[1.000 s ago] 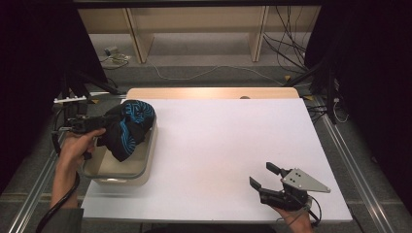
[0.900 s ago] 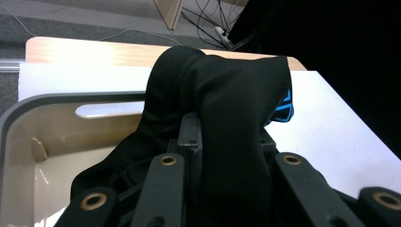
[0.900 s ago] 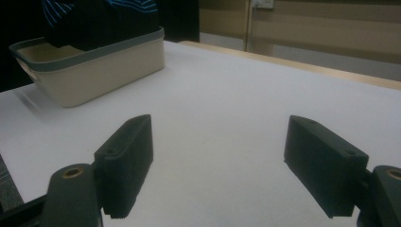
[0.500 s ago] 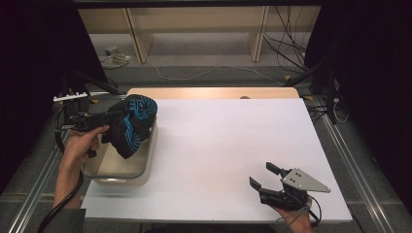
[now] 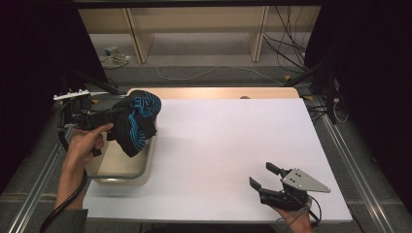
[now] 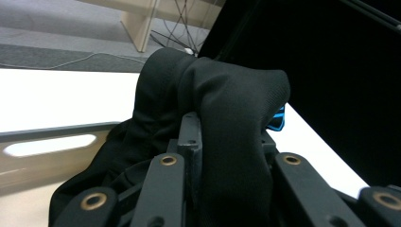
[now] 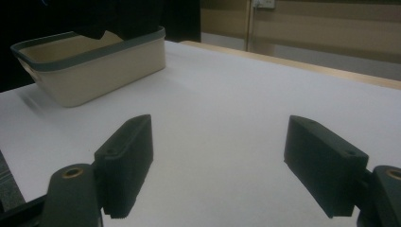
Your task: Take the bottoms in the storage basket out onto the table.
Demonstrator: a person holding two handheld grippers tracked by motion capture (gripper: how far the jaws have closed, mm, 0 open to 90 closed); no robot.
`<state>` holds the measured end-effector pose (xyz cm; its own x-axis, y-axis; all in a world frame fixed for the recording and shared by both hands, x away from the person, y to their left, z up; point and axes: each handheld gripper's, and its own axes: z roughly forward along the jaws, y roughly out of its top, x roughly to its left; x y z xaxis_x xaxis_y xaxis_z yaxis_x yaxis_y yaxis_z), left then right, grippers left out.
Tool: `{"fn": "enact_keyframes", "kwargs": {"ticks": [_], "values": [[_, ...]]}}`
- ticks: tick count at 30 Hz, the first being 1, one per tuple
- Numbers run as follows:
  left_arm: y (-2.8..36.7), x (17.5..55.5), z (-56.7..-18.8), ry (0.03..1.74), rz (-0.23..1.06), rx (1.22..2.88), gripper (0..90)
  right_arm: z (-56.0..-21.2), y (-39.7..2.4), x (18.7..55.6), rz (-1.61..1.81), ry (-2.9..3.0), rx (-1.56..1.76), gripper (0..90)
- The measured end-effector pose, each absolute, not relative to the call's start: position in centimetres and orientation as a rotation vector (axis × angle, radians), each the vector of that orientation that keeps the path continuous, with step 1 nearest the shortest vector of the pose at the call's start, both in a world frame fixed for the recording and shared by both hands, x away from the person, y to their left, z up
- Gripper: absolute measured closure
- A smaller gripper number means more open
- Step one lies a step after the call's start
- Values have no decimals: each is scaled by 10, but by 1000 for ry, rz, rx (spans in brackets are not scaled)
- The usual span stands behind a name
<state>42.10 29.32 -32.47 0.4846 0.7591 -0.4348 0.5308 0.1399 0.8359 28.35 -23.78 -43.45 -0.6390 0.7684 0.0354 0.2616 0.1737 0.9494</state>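
- High view shows the left tool point(image 5: 104, 118) pinching a black garment with blue pattern point(image 5: 135, 124); compared with a second ago the cloth has risen and now hangs clear above the beige bin point(image 5: 141, 167) at the table's left edge, where earlier it bulged down into it.
- The lowest fold of the garment dangles over the bin's far end, near its right rim; whether it brushes the rim cannot be told.
- Left gripper view has the black cloth point(image 6: 222, 123) draped over and clamped between the jaws, which are pressed together on it, with a sliver of blue at its right side.
- My reading: the garment is being taken out of the bin, and the lift is nearly done; the likely next need is to carry it right over the open table point(image 5: 228, 145) and lay it down.
- The right tool point(image 5: 266, 180) has not moved over that second; it rests near the table's near right corner, jaws spread wide with nothing between them, as the right gripper view confirms.
- The table is a plain white sheet, with a strip of wood along its far edge.
- Beyond lie a grey floor, loose cables, pale wooden shelf legs and dark curtains at both sides.
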Motion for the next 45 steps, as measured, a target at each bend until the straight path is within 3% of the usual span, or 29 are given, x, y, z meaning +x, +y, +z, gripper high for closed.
{"fn": "enact_keyframes", "kwargs": {"ticks": [25,45], "values": [[257,414,-314,1035,114,1497,734,-434,-238,283,1477,1995,963,255],[234,412,-313,993,87,1504,734,-435,-238,283,1475,1998,962,255]]}}
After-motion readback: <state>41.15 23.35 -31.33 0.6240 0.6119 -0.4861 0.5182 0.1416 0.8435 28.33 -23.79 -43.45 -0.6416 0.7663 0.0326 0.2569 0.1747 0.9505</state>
